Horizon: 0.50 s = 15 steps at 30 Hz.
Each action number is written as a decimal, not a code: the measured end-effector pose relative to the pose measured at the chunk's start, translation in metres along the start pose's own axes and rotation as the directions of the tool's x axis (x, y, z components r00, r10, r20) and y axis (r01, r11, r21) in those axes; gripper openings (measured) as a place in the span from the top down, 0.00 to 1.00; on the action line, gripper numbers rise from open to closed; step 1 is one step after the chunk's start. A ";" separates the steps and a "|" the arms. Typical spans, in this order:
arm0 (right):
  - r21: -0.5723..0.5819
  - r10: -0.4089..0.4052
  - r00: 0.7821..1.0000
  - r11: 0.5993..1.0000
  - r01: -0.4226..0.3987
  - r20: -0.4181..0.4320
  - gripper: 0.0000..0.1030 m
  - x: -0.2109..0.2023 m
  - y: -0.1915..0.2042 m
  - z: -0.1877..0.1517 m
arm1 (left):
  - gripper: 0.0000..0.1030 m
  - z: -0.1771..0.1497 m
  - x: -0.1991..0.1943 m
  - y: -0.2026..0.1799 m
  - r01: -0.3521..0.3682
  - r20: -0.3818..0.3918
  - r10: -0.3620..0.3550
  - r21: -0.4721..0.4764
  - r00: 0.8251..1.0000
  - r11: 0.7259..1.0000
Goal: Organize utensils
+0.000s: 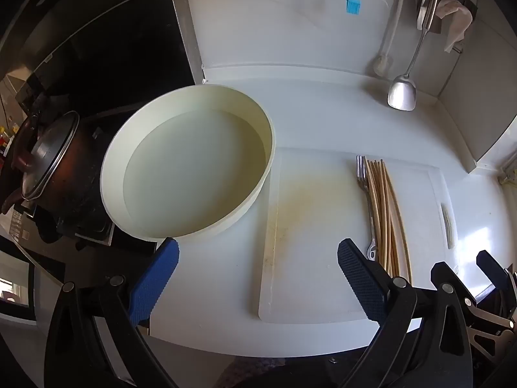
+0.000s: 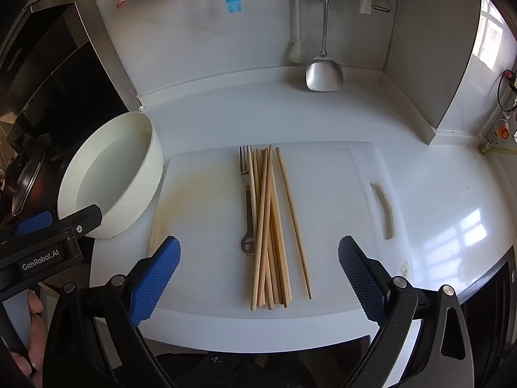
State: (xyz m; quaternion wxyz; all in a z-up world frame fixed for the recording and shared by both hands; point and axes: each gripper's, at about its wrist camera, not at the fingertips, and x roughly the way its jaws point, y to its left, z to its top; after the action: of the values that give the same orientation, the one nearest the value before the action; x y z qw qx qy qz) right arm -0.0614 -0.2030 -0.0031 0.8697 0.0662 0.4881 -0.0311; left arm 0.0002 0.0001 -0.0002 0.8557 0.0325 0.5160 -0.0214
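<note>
Flanking the chopsticks: fork touching left, basin beyond; both hand-held grippers gape empty.

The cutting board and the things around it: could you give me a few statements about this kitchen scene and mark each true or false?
1. The wooden chopsticks lie on the white cutting board. True.
2. The round cream container is full of forks. False: nothing lies in it.
3. A metal fork lies beside the chopsticks, on their left in the right wrist view. True.
4. The right tool is clamped on a chopstick. False: its jaws stand wide open, holding nothing.
5. The steel spatula lies flat on the board. False: it hangs at the back wall, as does a blue brush.
6. The left tool is open too. True.
</note>
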 end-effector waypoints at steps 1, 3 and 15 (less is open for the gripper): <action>0.001 0.002 1.000 1.000 -0.002 0.001 0.09 0.000 0.000 0.000 | 0.06 0.000 0.000 0.000 -0.001 0.001 0.001 0.001 1.000 1.000; 0.002 0.004 1.000 1.000 -0.004 -0.002 0.09 0.000 0.000 0.000 | 0.06 0.001 0.000 0.000 -0.002 0.003 0.002 0.001 1.000 1.000; 0.002 0.004 1.000 1.000 -0.004 0.004 0.09 -0.001 0.000 0.001 | 0.06 0.004 -0.001 0.002 -0.015 0.014 0.016 -0.009 1.000 1.000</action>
State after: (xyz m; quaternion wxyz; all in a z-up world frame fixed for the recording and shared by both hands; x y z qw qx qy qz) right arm -0.0612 -0.2034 -0.0020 0.8706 0.0678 0.4863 -0.0300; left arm 0.0032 0.0014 0.0028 0.8596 0.0327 0.5098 -0.0128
